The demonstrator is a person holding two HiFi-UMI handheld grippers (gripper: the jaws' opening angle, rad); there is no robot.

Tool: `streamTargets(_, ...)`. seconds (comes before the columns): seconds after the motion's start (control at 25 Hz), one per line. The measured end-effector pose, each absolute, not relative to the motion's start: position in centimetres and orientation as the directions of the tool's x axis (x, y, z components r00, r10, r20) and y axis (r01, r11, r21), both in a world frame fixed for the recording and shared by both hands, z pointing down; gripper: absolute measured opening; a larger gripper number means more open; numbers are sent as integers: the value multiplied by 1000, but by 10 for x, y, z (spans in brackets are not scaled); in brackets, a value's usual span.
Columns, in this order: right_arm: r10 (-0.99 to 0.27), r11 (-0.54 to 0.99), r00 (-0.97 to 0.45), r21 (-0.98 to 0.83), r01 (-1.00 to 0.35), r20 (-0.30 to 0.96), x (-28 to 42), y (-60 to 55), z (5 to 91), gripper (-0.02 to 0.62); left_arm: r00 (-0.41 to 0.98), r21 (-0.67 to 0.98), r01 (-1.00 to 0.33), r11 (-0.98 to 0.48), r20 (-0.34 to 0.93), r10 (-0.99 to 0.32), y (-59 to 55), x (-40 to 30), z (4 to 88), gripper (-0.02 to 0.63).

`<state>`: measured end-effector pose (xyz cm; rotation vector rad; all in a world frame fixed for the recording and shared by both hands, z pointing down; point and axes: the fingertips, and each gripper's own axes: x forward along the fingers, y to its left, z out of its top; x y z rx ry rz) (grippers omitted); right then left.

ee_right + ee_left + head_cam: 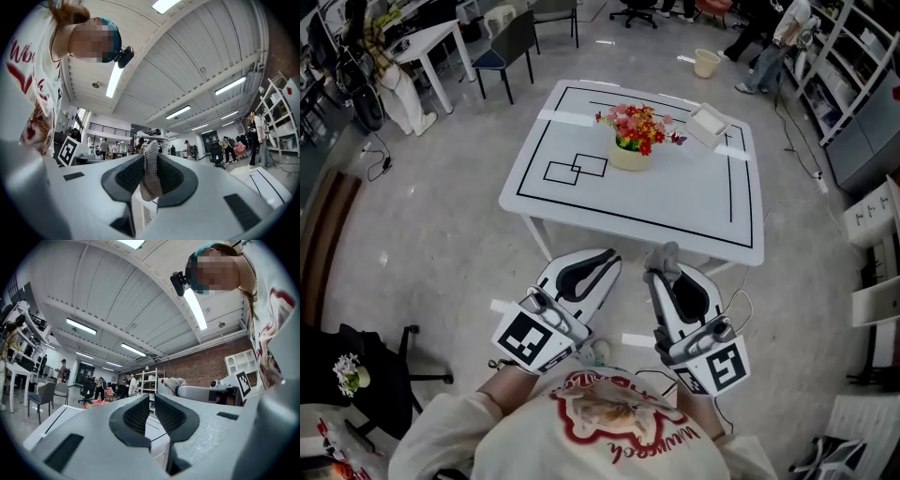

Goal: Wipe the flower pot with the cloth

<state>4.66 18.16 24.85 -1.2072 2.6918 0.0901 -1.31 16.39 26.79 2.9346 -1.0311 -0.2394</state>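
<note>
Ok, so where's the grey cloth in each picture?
Head view: the cloth sticks up from the right tongs, low in the middle, just below the table's near edge.
Left gripper view: the cloth is right of centre, at the tip of the right tongs.
Right gripper view: the cloth is in the middle, pinched between the tongs.
Shared landmark: the white table with black lines.

Open lab: shelving (844, 75), chairs (511, 45).

A white table (675, 202) marked with black lines carries a flower pot (629, 156) and, nearby, a white tray (708, 125).
</note>
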Motion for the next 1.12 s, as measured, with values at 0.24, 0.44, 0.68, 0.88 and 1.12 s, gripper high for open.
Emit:
streamTargets(0.24, -716, 688, -670, -38, -725, -196, 43, 168, 250, 72, 748, 73, -648, -758, -126, -652, 151, -20, 270, 38)
streamTargets(0.44, -716, 689, -673, -35, -724, -185, 38, 150, 256, 72, 756, 71, -638, -767, -130, -641, 131, -20, 272, 38)
streamTargets(0.68, -726, 675, -660, -17, -737, -193, 43, 107, 250, 72, 772, 61, -616, -785, -152, -618, 83, -12, 266, 38)
streamTargets(0.88, -742, 656, -642, -13, -755, -192, 52, 54, 250, 72, 781, 65, -603, -795, -156, -605, 28, -5, 267, 38)
streamTargets(1.12, -760, 633, -620, -7, -774, -197, 59, -16, 244, 72, 799, 53, -579, -813, -163, -579, -45, 3, 259, 38)
